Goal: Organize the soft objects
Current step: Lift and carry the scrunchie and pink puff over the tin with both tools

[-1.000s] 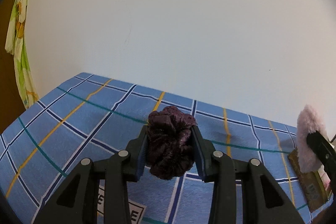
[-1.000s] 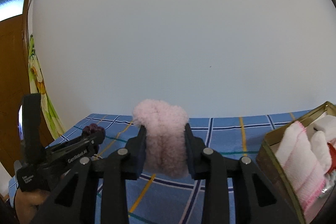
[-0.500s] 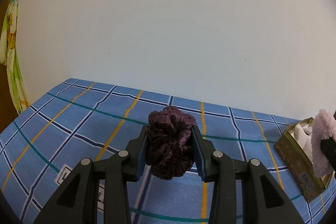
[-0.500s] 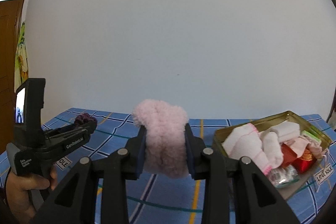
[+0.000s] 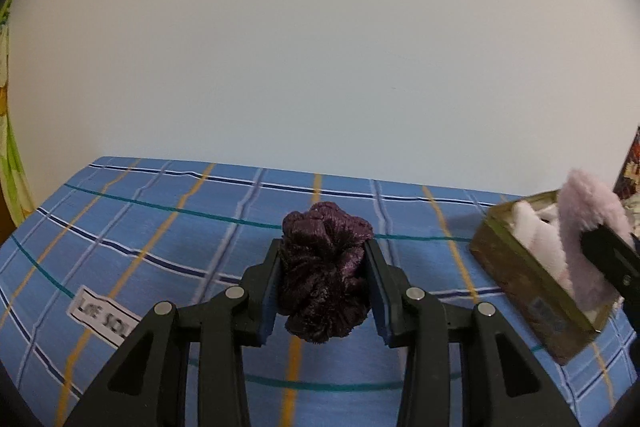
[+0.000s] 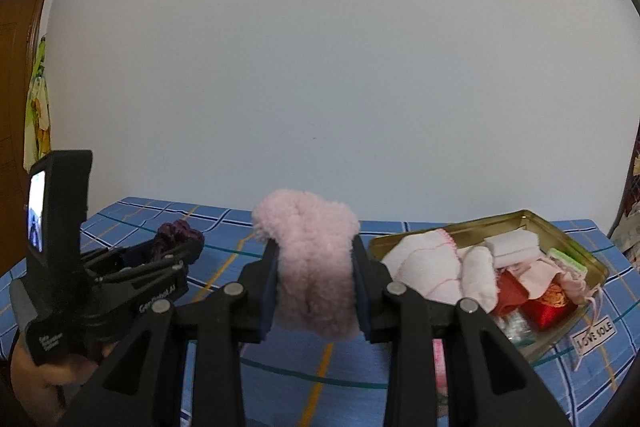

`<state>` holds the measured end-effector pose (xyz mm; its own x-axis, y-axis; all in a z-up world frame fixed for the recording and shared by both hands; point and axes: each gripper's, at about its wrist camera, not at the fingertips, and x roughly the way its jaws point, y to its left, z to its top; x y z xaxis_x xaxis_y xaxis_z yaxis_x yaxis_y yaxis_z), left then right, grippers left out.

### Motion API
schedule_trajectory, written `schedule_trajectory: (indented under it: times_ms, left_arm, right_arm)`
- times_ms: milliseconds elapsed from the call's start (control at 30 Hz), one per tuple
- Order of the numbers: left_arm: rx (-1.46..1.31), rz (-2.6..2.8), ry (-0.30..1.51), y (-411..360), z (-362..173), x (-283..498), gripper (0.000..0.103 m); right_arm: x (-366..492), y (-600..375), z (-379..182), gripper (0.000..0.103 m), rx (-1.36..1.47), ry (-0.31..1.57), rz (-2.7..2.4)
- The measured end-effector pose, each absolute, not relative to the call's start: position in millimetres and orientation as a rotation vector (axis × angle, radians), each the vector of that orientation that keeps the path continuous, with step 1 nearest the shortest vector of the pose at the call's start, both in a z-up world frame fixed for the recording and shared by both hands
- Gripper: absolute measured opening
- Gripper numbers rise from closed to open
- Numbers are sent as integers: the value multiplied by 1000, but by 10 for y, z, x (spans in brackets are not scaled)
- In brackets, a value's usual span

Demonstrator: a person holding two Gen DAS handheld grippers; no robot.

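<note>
surface: tabletop [image 5: 168, 227] under blue plaid cloth, plain white wall [image 5: 320, 47] behind | my left fingers [image 5: 322, 277] pinch a dark purple velvet scrunchie [image 5: 324, 267] | my right fingers [image 6: 314, 281] pinch a fluffy pink scrunchie [image 6: 312, 263] beside the gold metal tin [image 6: 576, 243] of cloths

Dark purple scrunchie [image 5: 324, 271], pale pink scrunchie [image 6: 314, 271], blue plaid cloth [image 5: 160, 227], gold tin [image 6: 560, 227].

purple scrunchie [image 5: 324, 267], pink fluffy scrunchie [image 6: 314, 267], both clamped aloft
</note>
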<state>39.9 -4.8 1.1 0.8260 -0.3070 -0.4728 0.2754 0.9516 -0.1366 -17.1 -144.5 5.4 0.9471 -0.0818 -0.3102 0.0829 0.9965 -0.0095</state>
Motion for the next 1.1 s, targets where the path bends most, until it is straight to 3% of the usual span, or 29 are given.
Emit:
schedule_trajectory:
  times_ms: [1100]
  left_arm:
    - [-1,-480,456,-1394,226,-359,41]
  right_arm:
    - [-795,-2329,306,33,-33,255,-260]
